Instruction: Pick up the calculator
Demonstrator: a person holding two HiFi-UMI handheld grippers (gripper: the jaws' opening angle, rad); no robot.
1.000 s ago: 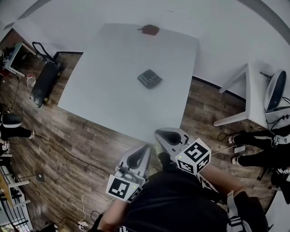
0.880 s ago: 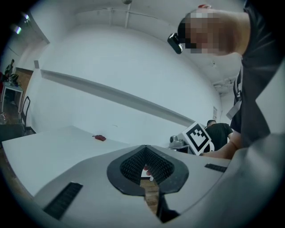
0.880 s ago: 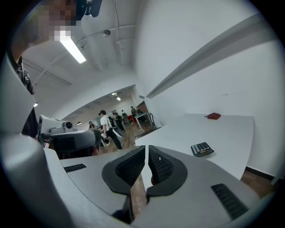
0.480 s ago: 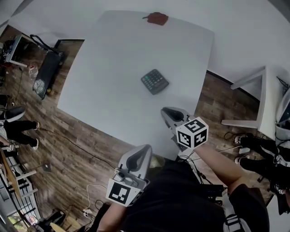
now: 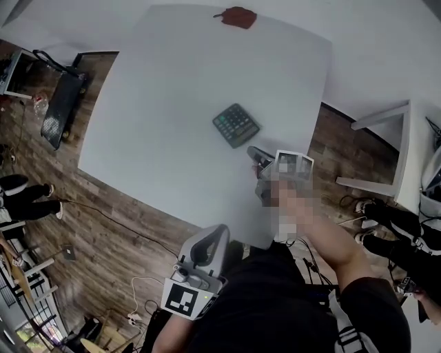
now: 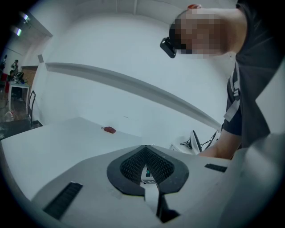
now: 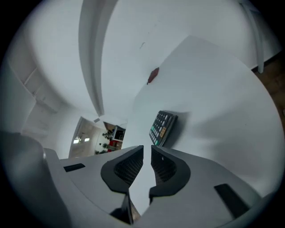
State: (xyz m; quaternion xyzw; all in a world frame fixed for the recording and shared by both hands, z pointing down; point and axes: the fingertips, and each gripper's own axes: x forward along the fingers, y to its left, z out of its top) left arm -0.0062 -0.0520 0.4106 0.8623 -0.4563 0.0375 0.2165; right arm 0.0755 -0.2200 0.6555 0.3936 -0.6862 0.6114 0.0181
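Note:
The dark calculator [image 5: 236,125] lies flat near the middle of the white table [image 5: 165,96], keys up. My right gripper [image 5: 253,152] hovers over the table just short of the calculator's near right corner. In the right gripper view the calculator [image 7: 162,128] sits a little beyond the jaws, and that gripper [image 7: 147,149] stands open by a narrow gap with nothing in it. My left gripper [image 5: 219,229] hangs low by my body, off the table's near edge. Its jaws [image 6: 145,148] meet at the tips and hold nothing.
A small red object [image 5: 239,16] lies at the table's far edge. A white side table [image 5: 386,145] stands to the right and a black cart [image 5: 60,103] to the left. People's legs [image 5: 396,231] show on the wooden floor at both sides.
My right gripper has moved forward from my body out over the table, close to the calculator. The left gripper has stayed low. The calculator has not moved.

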